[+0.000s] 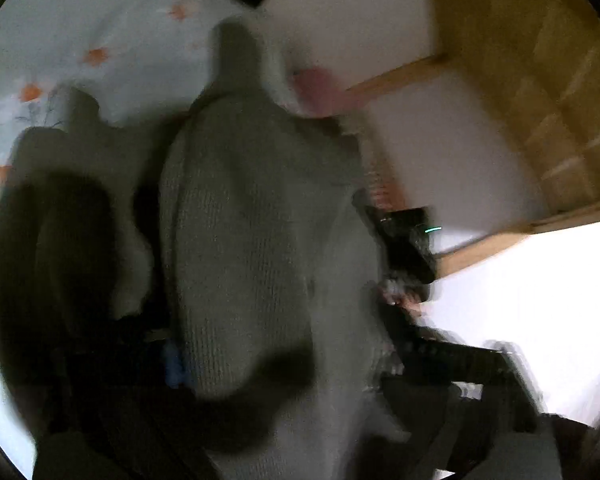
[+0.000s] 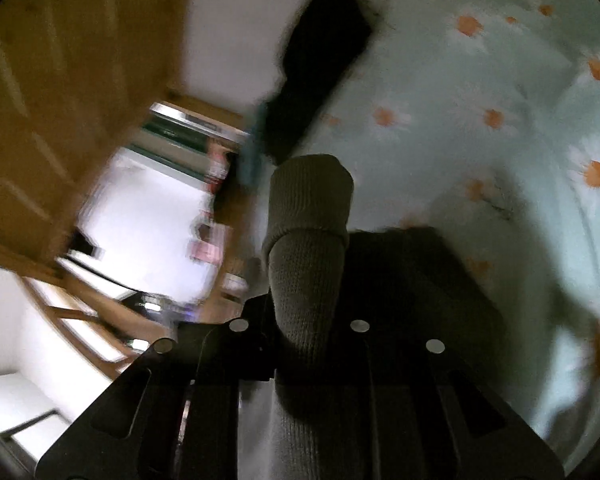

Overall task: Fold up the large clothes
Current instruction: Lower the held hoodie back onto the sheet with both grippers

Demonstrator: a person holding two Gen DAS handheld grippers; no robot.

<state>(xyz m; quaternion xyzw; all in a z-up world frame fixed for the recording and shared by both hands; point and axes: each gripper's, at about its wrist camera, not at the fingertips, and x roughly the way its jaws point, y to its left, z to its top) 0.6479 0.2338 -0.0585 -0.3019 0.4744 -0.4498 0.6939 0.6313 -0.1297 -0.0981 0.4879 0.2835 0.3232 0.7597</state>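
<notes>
Bedsheet (image 2: 480, 80): pale blue-green with white, orange-centred daisies; fills the right half of the right wrist view and the far left of the left wrist view.
Door (image 2: 60, 80): wooden, panelled, on the left of the right wrist view, white wall beside it.
Sweater (image 1: 240, 240): grey-green knit, the garment to fold. Lifted off the sheet, it hangs close before the left camera and blocks most of that view (heavy blur there).
Cuff (image 2: 308, 208): ribbed sleeve end of the same knit, standing up out of the right gripper, sheet behind it.
Right gripper (image 2: 304, 320): clenched on the sleeve; knit runs down between the two black fingers toward the near edge.
Left gripper (image 1: 236, 360): fingers hidden by cloth and blur. Jaws nearly closed, knit bunched where they meet, so it reads as gripping the sweater.
Dark cloth (image 2: 320, 64): black item lying far on the sheet, near the wall.
</notes>
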